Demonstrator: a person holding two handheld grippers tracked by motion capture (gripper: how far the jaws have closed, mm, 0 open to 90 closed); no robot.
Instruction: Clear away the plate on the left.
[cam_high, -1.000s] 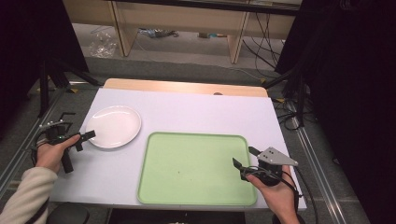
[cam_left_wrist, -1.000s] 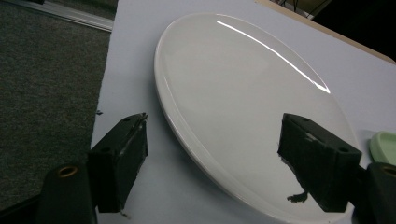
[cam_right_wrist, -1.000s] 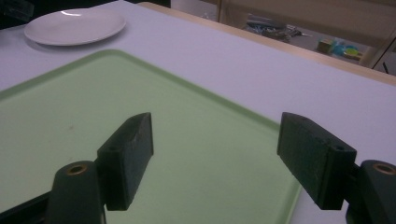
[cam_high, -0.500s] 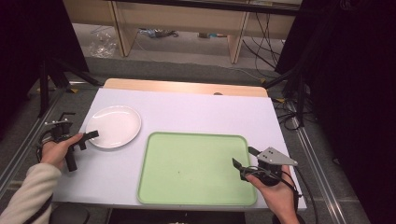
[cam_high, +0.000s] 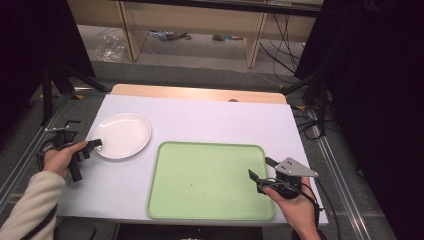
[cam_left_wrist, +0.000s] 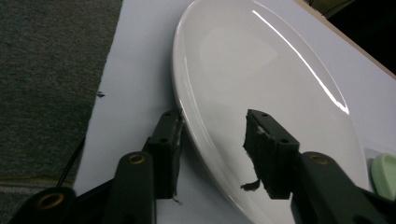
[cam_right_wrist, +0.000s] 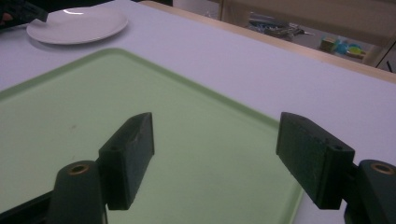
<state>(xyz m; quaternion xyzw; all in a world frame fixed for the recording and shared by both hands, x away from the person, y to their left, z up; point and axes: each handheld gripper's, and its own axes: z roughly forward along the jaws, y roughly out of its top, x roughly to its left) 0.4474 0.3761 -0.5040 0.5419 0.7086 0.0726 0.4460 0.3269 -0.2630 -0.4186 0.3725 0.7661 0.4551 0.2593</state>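
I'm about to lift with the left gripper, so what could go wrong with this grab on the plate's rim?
The left gripper straddles only the near rim of the white plate; its jaws have just been closing, with a gap left on the inner side. An edge grip on glossy ware may slip or tilt. The green tray lies close beside, so a drooping plate could catch its rim.

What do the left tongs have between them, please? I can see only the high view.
Observer: In the left gripper view the left tongs straddle the white plate's near rim; they have just been closing, with no squeeze visible yet.
Operator: Are the pads sound?
Observer: One pad is frayed, a shred hanging off it.
Operator: And the right tongs?
Observer: The right tongs stand open above the green tray, holding nothing.
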